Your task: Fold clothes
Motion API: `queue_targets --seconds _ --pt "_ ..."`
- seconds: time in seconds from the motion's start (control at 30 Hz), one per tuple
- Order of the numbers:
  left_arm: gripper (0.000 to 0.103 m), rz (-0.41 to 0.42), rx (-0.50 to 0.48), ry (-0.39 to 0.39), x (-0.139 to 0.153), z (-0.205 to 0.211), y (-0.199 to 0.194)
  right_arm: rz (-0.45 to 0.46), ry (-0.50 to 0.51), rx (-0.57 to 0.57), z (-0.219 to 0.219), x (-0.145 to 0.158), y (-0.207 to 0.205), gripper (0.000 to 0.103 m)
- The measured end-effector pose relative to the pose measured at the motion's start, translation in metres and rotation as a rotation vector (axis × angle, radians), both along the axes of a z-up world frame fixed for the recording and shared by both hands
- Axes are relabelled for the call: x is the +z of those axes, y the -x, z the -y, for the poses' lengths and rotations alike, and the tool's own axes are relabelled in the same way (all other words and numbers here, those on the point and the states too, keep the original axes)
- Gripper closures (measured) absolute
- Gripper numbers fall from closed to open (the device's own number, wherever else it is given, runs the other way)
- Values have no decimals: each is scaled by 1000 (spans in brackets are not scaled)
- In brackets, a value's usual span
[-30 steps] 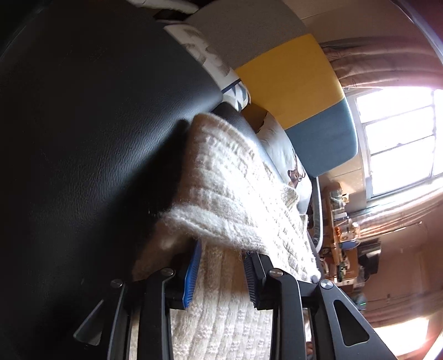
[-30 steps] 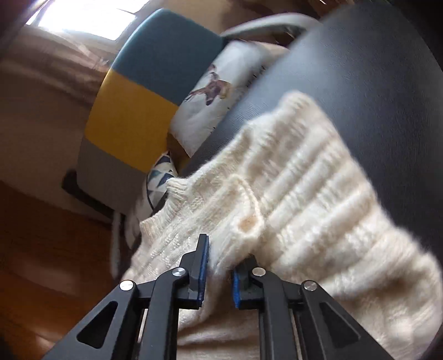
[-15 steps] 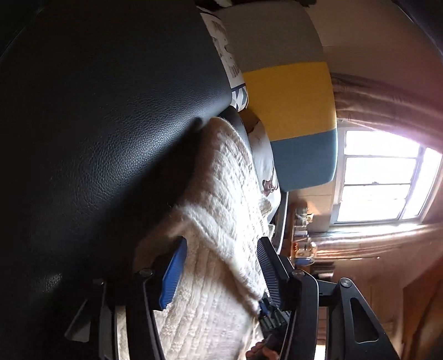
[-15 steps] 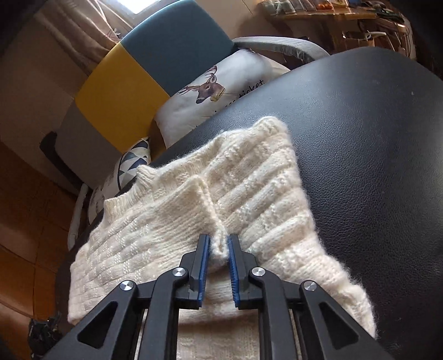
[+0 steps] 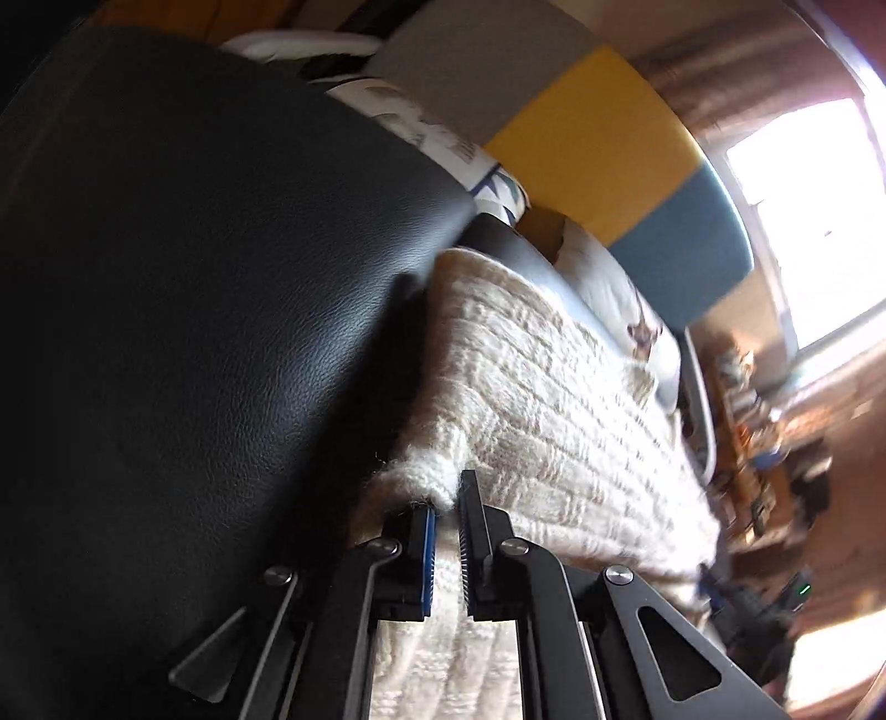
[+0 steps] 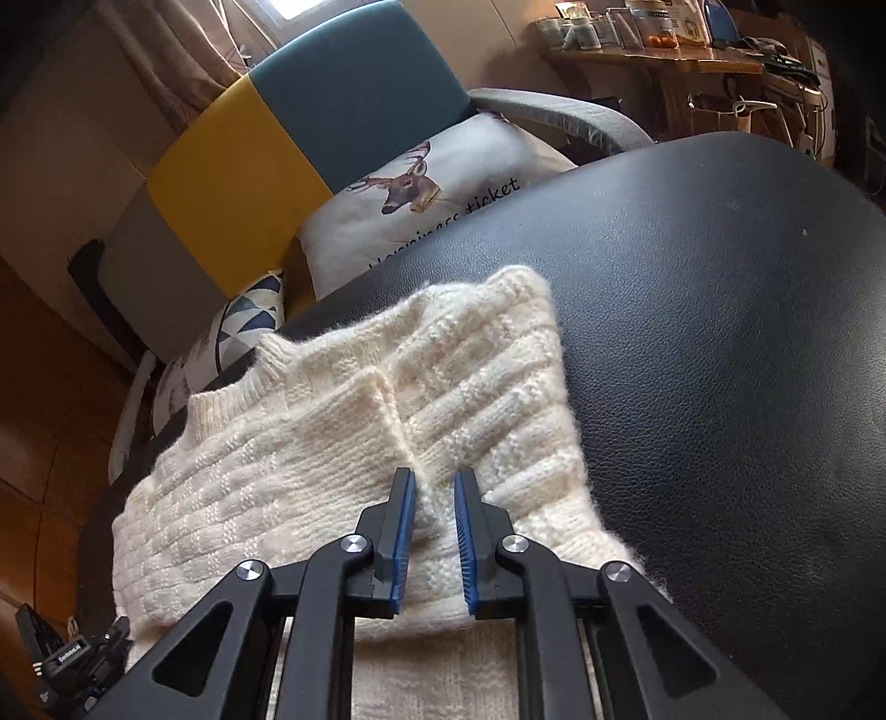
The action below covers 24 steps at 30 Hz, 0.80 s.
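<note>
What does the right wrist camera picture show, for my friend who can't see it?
A fluffy cream knitted sweater lies on a black leather seat, and the right gripper sits right over a fold in it, slightly open. Behind stands a chair in teal, yellow and grey, with a white deer pillow on it.

place: probably home living room | cues: colour-block armchair [image 6: 310, 138], deer cushion [image 6: 426, 194], curtains [image 6: 166, 50]

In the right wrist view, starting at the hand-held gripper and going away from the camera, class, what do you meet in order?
right hand-held gripper → cream knitted sweater → black leather surface → deer-print cushion → yellow and teal chair back
</note>
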State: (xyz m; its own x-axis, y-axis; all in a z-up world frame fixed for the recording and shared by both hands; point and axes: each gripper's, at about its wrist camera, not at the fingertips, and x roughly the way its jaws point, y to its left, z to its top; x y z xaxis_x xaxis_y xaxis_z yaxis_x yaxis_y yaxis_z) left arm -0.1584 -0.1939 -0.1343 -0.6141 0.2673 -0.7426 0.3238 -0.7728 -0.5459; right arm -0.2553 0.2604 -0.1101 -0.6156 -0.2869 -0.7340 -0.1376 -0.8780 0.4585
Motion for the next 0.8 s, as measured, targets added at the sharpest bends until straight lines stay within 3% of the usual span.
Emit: queue_targets --seconds 0.07,0.13,0.27,0.4,0.5,0.6,0.8 --pt "87 1 -42 -19 3 -1 -2 -33 10 0 -7 7 -6 91" --pt "73 2 -85 -66 4 4 -6 -18 -37 7 -12 8 -9 91" --pt "68 -3 -158 -100 20 7 -14 -1 -85 -8 -25 8 -14 86" --pt "59 -46 -159 -18 39 0 -19 -52 99 118 -19 19 -8 75" --pt "56 -46 -168 -12 38 -4 -14 5 197 119 -14 14 8 74" --pt "55 -47 -177 -6 36 -9 -10 103 276 43 -22 -6 17 74" --pt "52 -38 -194 -1 31 -17 -3 146 451 86 -19 -33 26 70"
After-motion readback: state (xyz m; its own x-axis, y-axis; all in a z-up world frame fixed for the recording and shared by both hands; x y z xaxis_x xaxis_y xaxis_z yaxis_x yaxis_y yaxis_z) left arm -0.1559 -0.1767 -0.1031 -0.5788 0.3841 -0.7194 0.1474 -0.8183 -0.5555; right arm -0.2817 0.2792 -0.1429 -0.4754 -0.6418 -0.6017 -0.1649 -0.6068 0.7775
